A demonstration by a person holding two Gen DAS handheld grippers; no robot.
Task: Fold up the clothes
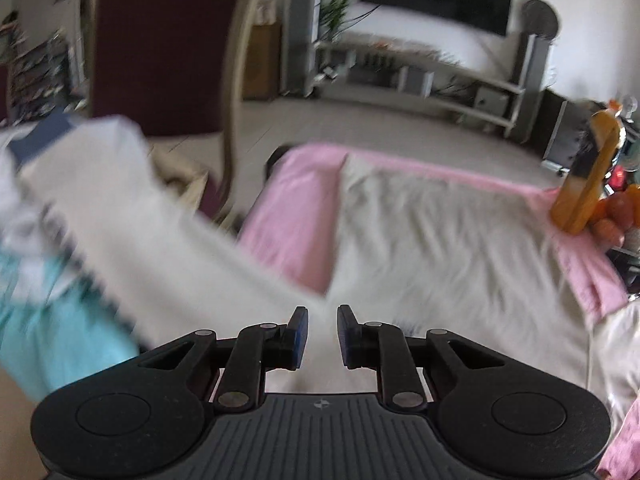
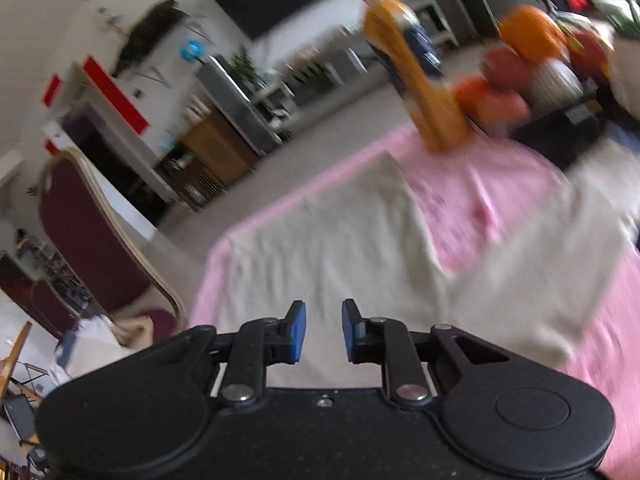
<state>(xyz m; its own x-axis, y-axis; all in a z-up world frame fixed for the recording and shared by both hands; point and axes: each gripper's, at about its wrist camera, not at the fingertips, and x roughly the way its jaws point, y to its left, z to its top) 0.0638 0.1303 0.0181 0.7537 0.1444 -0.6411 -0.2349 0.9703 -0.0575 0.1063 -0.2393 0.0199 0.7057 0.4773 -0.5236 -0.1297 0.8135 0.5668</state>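
A cream long-sleeved shirt (image 1: 440, 232) lies spread on the pink tablecloth (image 1: 292, 208). One sleeve (image 1: 140, 220) runs off to the upper left over other clothes. My left gripper (image 1: 322, 332) hovers over the shirt's near part, where sleeve and body meet. Its jaws stand a narrow gap apart, with no fabric pinched between them. In the right wrist view the same shirt (image 2: 328, 240) lies flat, its other sleeve (image 2: 552, 248) stretched right across the pink cloth (image 2: 500, 184). My right gripper (image 2: 324, 332) hangs above the near hem, jaws slightly apart and nothing held.
A teal garment (image 1: 40, 300) and a white and blue one (image 1: 36, 148) are heaped at the left. An orange bottle (image 2: 420, 80) and a bowl of fruit (image 2: 520, 40) stand at the table's far right. A dark red chair (image 1: 160, 40) stands beyond the left edge.
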